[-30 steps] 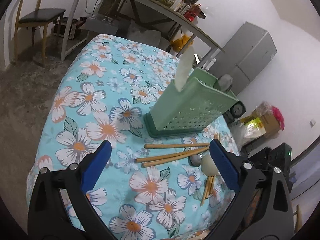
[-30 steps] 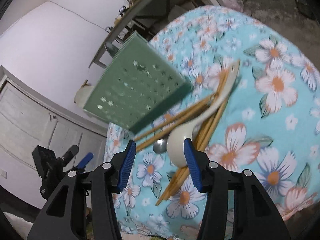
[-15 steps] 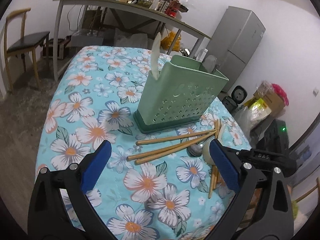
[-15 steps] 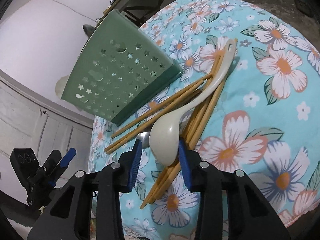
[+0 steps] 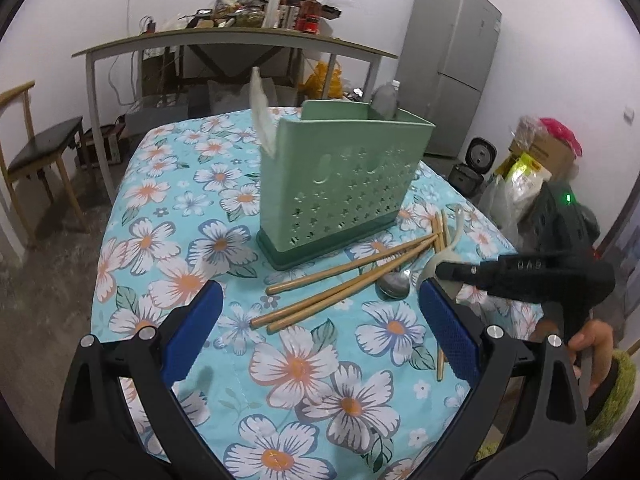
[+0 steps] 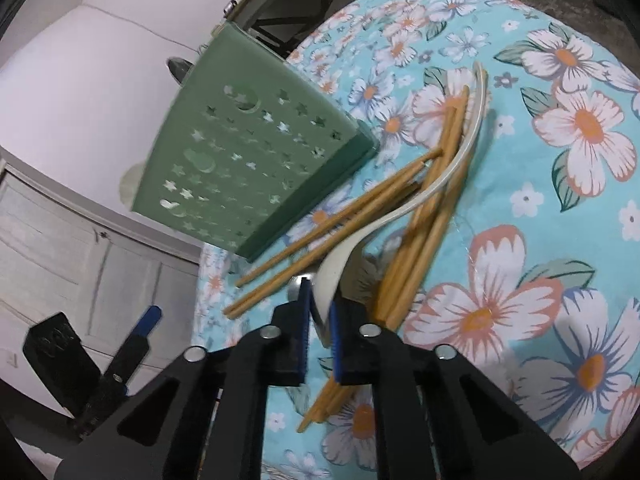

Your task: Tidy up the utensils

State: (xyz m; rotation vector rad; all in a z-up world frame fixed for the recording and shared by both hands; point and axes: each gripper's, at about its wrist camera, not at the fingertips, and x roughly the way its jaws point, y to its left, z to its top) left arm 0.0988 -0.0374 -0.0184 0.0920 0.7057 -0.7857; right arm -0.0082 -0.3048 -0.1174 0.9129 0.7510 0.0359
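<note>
Nearest, right gripper (image 6: pixel 320 322) clamping blue pads on the bowl of the cream spoon (image 6: pixel 404 204), jaws having just been closing onto it. Spoon bowl tipping up between the pads, handle trailing far and right over the bamboo chopsticks (image 6: pixel 424 216) on the floral tablecloth (image 6: pixel 560 208). Metal spoon (image 5: pixel 394 283) lying just left of the grip, untouched. Left gripper (image 5: pixel 318 334) hanging with jaws wide apart, holding nothing, above bare cloth near the loose chopstick ends.

Farther off, green utensil holder (image 5: pixel 344 184) standing upright, already carrying one pale utensil at its left end and a grey one at its right.

Step in hand, judged: picking up the cream spoon. Next move calling for lifting clear without dragging chopsticks, then carrying to the holder's open top and lowering in handle or bowl first.

Writing: embossed letters showing on the right tool body, blurred, not readable.
</note>
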